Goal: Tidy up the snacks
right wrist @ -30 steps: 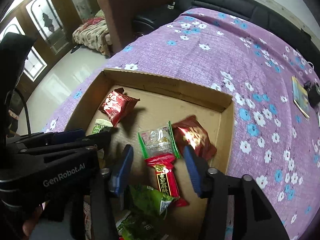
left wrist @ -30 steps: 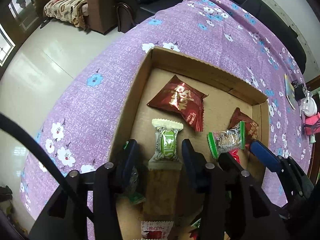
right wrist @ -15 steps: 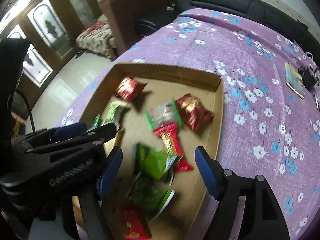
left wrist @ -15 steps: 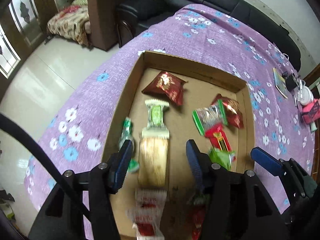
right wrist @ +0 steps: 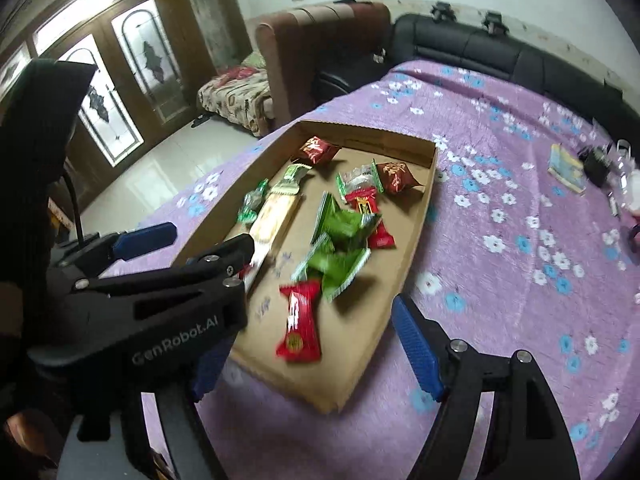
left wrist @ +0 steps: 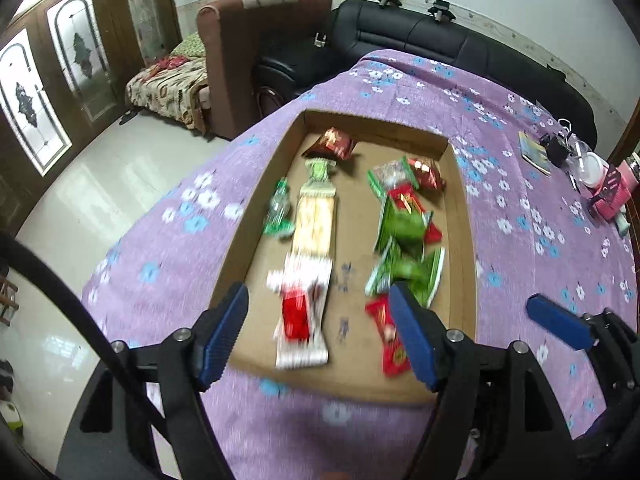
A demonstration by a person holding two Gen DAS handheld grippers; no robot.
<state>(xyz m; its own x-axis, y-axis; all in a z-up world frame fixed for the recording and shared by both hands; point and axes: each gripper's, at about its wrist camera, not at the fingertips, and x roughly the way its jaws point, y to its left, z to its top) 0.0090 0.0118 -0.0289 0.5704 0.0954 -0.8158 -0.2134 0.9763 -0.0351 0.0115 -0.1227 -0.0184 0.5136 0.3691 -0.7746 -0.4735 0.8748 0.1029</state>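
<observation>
A shallow cardboard tray (left wrist: 256, 216) (right wrist: 416, 216) lies on the purple flowered cloth and holds snacks in two rows. The left row has a dark red packet (left wrist: 332, 142), a long beige cracker pack (left wrist: 314, 220) and a white-and-red packet (left wrist: 300, 312). In the right row are green packets (right wrist: 340, 224) and a red bar (right wrist: 300, 320). My left gripper (left wrist: 316, 320) hangs above the tray's near end, its jaws opening and holding nothing. My right gripper (right wrist: 308, 360) is over the near right corner, jaws also opening and empty, its left finger partly hidden behind the left gripper (right wrist: 192, 240).
The purple cloth (left wrist: 520, 184) covers a wide surface. A book (left wrist: 534, 152), a white dish and pink items (left wrist: 612, 196) sit at its far right. A black sofa (left wrist: 440, 40) and a brown armchair (left wrist: 256, 40) stand behind, with tiled floor (left wrist: 80, 184) to the left.
Both grippers have drawn back and risen from low over the snacks, and their jaws have widened. The whole tray has come into view, and the packets lie where they were.
</observation>
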